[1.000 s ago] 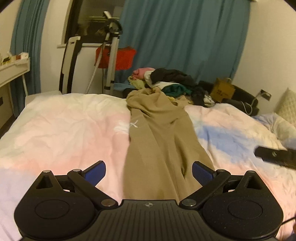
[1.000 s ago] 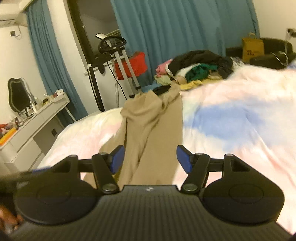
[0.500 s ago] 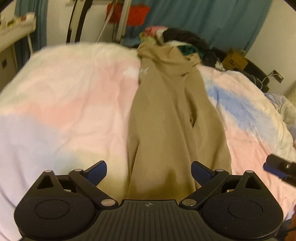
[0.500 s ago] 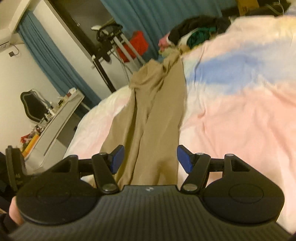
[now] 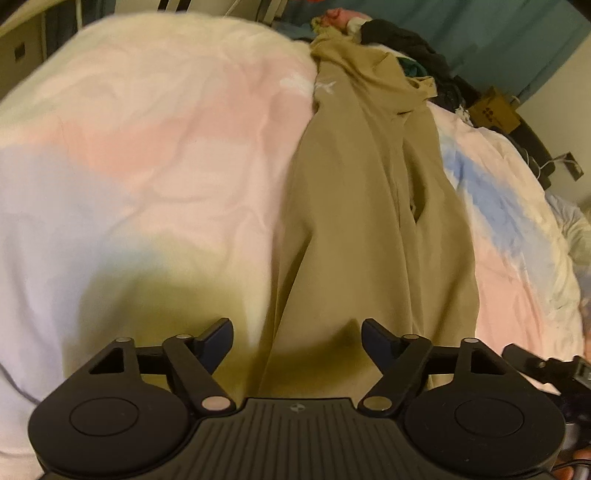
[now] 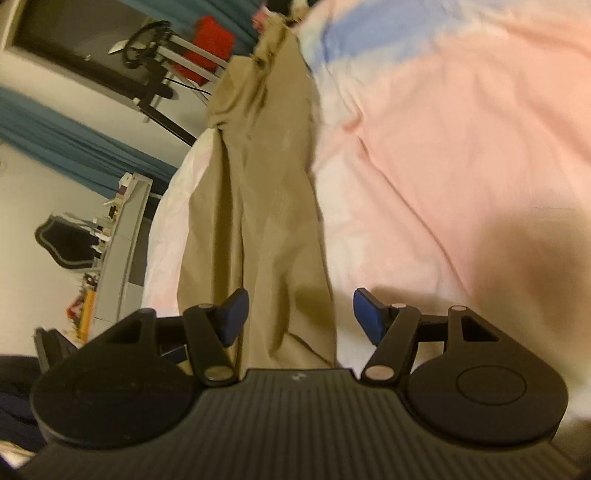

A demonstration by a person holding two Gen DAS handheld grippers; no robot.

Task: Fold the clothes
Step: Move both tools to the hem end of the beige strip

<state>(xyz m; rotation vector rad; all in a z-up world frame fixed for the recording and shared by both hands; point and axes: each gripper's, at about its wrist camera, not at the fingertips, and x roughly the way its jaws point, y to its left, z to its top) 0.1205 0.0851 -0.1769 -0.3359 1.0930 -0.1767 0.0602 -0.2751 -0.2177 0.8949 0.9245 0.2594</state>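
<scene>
Pastel pink, blue and white bedding (image 5: pixel 155 155) covers the bed, and tan trousers (image 5: pixel 369 221) lie stretched lengthwise along it toward a heap of clothes (image 5: pixel 399 33) at the far end. Both the left gripper (image 5: pixel 297 338) and right gripper (image 6: pixel 299 314) hover over the near end of the trousers, fingers spread wide, gripping nothing.

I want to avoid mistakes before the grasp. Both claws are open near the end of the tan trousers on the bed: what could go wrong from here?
1. The left claw straddles the trousers' edge and the pastel duvet, so it may pinch bedding too.
2. The right claw also spans the trousers' other edge and could catch only one layer, giving an uneven fold.
3. The far end lies bunched against the clothes pile; lifting might drag it.
</scene>
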